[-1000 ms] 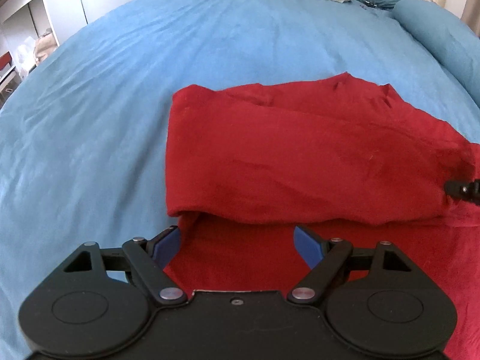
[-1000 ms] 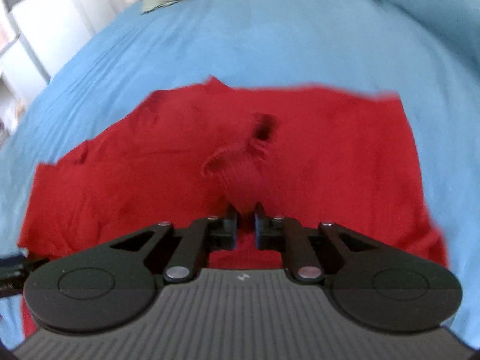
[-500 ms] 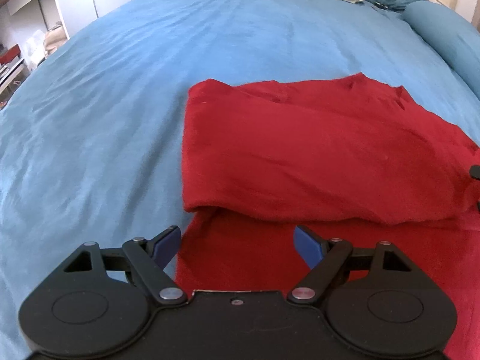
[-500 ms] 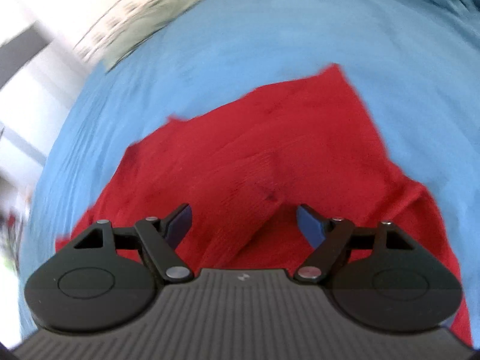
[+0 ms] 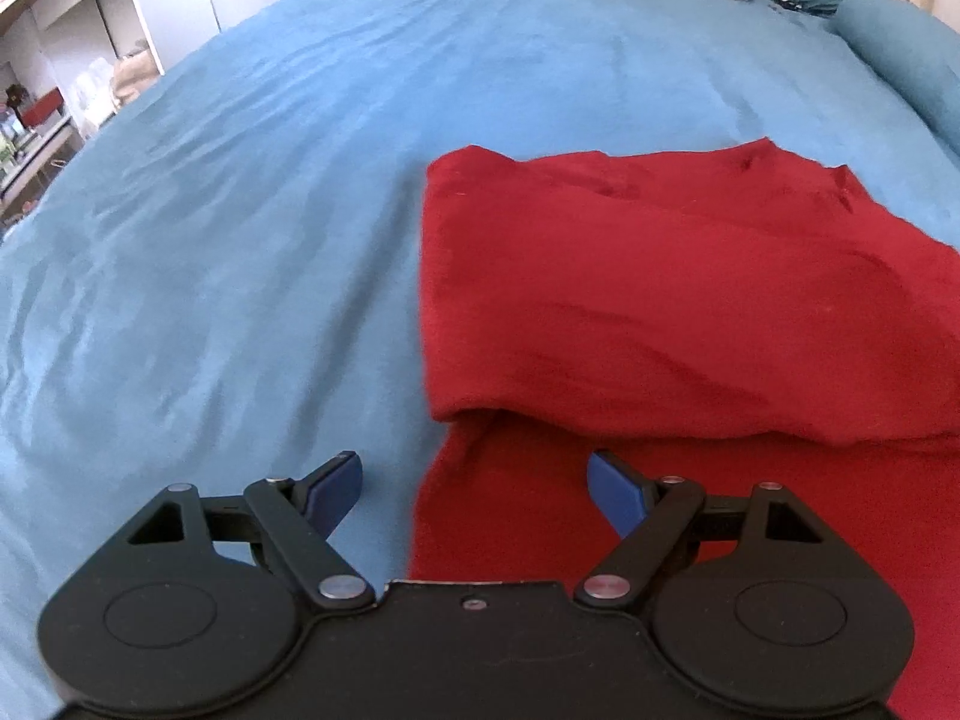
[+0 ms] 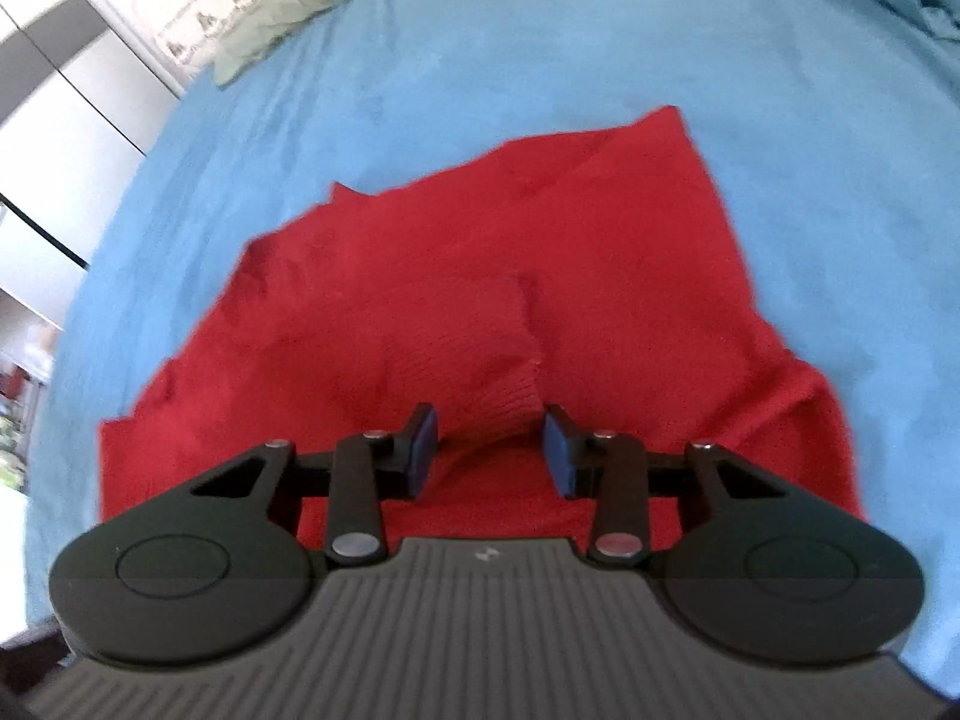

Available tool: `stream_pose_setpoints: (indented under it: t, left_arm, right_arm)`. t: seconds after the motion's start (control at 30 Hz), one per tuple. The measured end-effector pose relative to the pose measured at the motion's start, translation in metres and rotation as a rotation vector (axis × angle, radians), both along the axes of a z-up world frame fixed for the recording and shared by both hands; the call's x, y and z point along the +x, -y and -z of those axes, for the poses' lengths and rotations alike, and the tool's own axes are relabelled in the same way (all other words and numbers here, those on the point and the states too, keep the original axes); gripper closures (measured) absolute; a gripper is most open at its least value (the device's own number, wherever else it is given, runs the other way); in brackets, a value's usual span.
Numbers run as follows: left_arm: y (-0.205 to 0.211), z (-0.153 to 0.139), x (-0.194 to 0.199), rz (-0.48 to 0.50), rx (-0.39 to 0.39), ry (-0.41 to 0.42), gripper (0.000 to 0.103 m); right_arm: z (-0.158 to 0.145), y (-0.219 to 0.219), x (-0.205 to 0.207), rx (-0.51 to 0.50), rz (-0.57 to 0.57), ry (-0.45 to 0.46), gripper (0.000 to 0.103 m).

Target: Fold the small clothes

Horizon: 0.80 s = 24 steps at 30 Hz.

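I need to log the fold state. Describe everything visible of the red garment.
The red garment is a soft, knit-looking cloth lying flat on the blue bedspread. One layer is folded over another, its rounded fold edge running across the left wrist view, with a single layer showing nearer the camera. In the right wrist view a ribbed cuff-like end lies between the open right tool fingers. The left tool hovers open over the garment's left edge, gripping nothing.

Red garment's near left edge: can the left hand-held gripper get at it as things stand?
Probably yes. The left hand-held gripper is open with that edge of the red garment lying between its fingers on the blue bedspread; nothing sits in between.
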<state>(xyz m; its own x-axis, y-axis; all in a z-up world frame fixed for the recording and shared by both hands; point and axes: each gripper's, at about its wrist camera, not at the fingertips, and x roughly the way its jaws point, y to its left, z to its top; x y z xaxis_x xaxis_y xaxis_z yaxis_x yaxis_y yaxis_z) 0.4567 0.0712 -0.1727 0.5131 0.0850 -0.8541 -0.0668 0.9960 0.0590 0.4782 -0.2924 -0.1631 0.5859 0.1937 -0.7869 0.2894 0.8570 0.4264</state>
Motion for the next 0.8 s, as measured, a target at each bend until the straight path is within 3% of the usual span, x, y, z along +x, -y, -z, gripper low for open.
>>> stream_pose_setpoints:
  t: [0.07, 0.1, 0.13, 0.3, 0.47, 0.8]
  left_arm:
    - [-0.003, 0.002, 0.002, -0.014, 0.014, 0.008, 0.017]
    - [-0.005, 0.003, 0.003, -0.021, 0.017, 0.01, 0.017]
    - [-0.007, 0.004, 0.005, -0.027, 0.02, 0.013, 0.017]
    - [-0.012, 0.003, 0.011, -0.058, 0.051, 0.038, 0.016]
    - [-0.017, 0.004, 0.02, -0.088, 0.036, 0.044, 0.017]
    - [-0.024, 0.006, 0.013, -0.131, 0.015, 0.027, 0.016]
  right_arm:
    - [0.001, -0.003, 0.007, 0.001, 0.008, -0.013, 0.06]
    - [0.002, -0.004, 0.01, -0.002, 0.004, -0.019, 0.078]
    - [0.002, -0.006, 0.014, -0.013, -0.005, -0.029, 0.08]
    - [-0.034, -0.011, 0.014, -0.094, -0.057, 0.091, 0.081]
    - [-0.068, 0.015, 0.009, -0.175, 0.007, 0.187, 0.081]
    - [-0.019, 0.047, 0.003, -0.178, 0.052, 0.034, 0.081]
